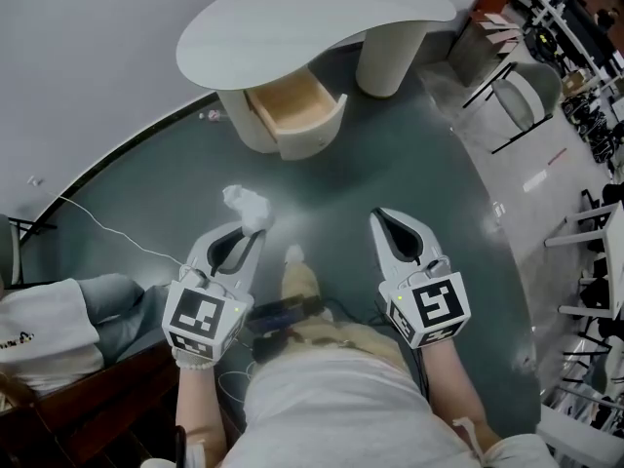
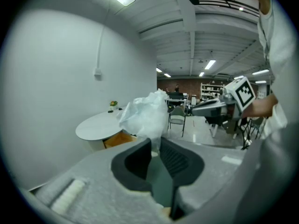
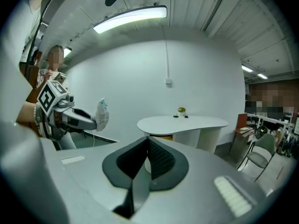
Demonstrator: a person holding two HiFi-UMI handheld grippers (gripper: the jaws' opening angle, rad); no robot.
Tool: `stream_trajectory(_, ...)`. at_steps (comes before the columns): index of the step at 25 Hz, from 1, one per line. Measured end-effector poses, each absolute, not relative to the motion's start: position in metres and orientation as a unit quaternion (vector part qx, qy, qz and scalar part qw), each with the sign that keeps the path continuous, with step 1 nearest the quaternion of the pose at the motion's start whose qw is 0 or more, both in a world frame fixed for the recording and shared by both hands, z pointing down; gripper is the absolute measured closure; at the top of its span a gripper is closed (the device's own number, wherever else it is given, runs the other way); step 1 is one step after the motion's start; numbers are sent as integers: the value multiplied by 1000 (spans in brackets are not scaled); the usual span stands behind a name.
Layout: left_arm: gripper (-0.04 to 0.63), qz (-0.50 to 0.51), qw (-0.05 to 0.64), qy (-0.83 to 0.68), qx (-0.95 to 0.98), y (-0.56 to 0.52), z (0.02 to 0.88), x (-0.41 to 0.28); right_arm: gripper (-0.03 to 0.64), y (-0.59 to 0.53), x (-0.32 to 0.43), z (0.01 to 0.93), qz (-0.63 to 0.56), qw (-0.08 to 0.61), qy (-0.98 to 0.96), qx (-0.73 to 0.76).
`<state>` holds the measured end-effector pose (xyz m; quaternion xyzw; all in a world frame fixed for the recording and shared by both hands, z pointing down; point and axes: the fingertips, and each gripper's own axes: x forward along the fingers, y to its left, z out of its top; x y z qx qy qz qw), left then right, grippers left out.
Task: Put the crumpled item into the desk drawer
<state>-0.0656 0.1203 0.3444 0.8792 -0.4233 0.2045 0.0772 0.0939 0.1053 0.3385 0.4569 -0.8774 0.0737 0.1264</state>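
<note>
Carry step, as judged: crumpled item (image 1: 246, 206) best taken level toward the open drawer (image 1: 314, 136) under the counter (image 1: 292, 18), upper centre of the head view; firm grip advisable, release only above the cavity. Item was pinched at the tips of the left gripper (image 1: 257, 232) fingers (image 2: 176, 160), its bulk projecting beyond them. Right gripper (image 1: 380, 218) fingers were pressed together, empty.
</note>
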Motion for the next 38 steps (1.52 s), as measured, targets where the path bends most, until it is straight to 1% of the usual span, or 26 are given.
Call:
stream_trajectory(4, 541, 204, 83, -416, 883, 89, 344, -76, 612, 76, 82, 333, 74, 128, -874, 463)
stream_trajectory(21, 541, 198, 69, -386, 898, -33, 341, -107, 612, -32, 43, 327, 69, 138, -862, 482)
stream_trajectory(29, 541, 195, 74, -381, 901, -68, 347, -122, 612, -64, 28, 332, 70, 144, -859, 486)
stream_trajectory(38, 541, 197, 87, -380, 899, -77, 356, -133, 612, -71, 21, 338, 76, 153, -855, 491)
